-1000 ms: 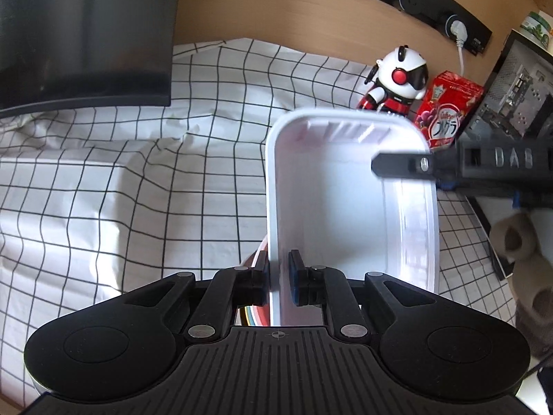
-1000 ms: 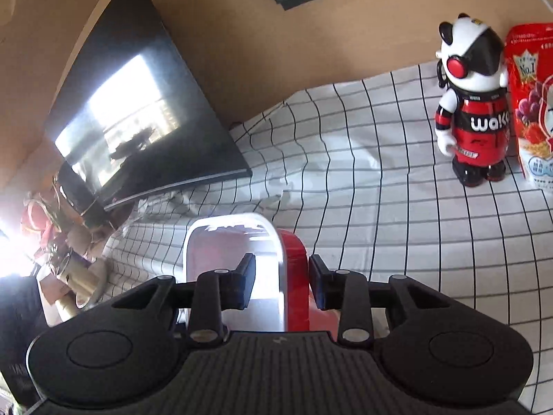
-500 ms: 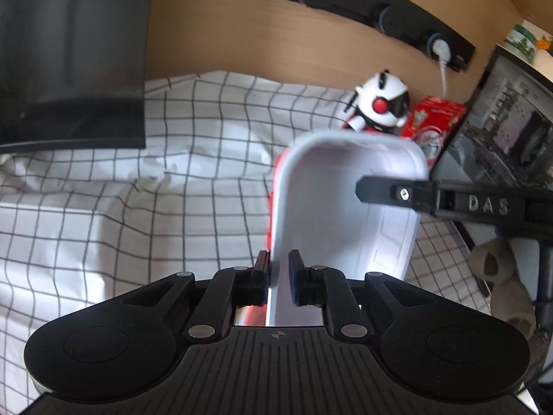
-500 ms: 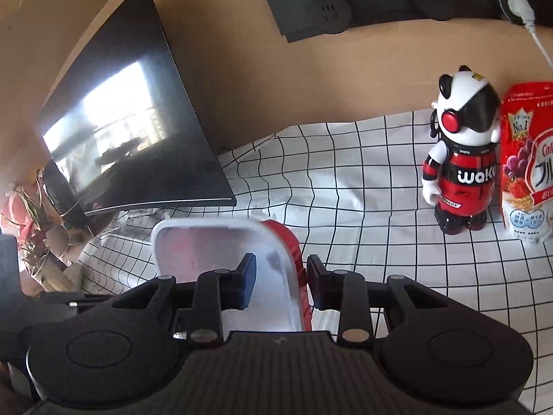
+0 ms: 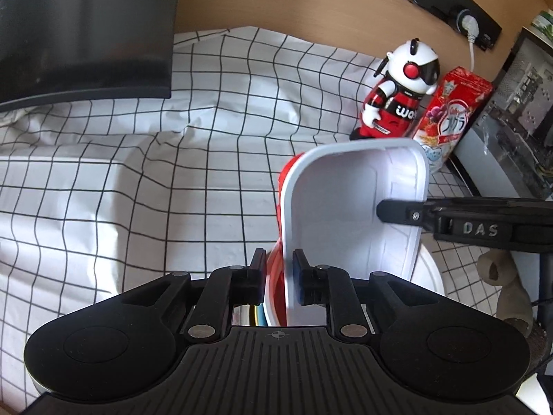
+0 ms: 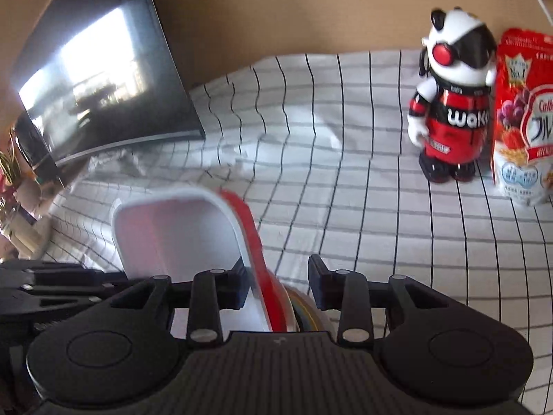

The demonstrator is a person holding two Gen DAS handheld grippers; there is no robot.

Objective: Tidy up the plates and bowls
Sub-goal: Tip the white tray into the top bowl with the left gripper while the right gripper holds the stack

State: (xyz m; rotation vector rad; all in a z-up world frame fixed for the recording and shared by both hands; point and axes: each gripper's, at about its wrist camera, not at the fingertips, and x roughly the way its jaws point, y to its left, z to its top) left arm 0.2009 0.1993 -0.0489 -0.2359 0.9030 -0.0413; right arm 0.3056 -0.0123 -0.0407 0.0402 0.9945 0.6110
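A rectangular dish, white inside and red outside [image 5: 349, 207], is held between both grippers above the checked cloth. My left gripper [image 5: 280, 273] is shut on its near wall. My right gripper [image 6: 280, 283] straddles the opposite wall [image 6: 255, 242] with its jaws open, one finger inside the dish; that finger [image 5: 397, 211] shows in the left wrist view. Under the dish are a white round bowl rim [image 5: 432, 269] and coloured plate edges [image 6: 304, 307], mostly hidden.
A dark monitor [image 5: 79, 24] stands at the back left. A red-and-white robot toy [image 5: 397, 90] and a red cereal bag [image 5: 446, 110] stand at the back right by a second screen [image 5: 518, 103]. A checked cloth [image 5: 138, 173] covers the table.
The dish has tilted and shifted to the right in the left view. The right gripper's jaws have widened around its wall. Both cameras have dipped towards the table.
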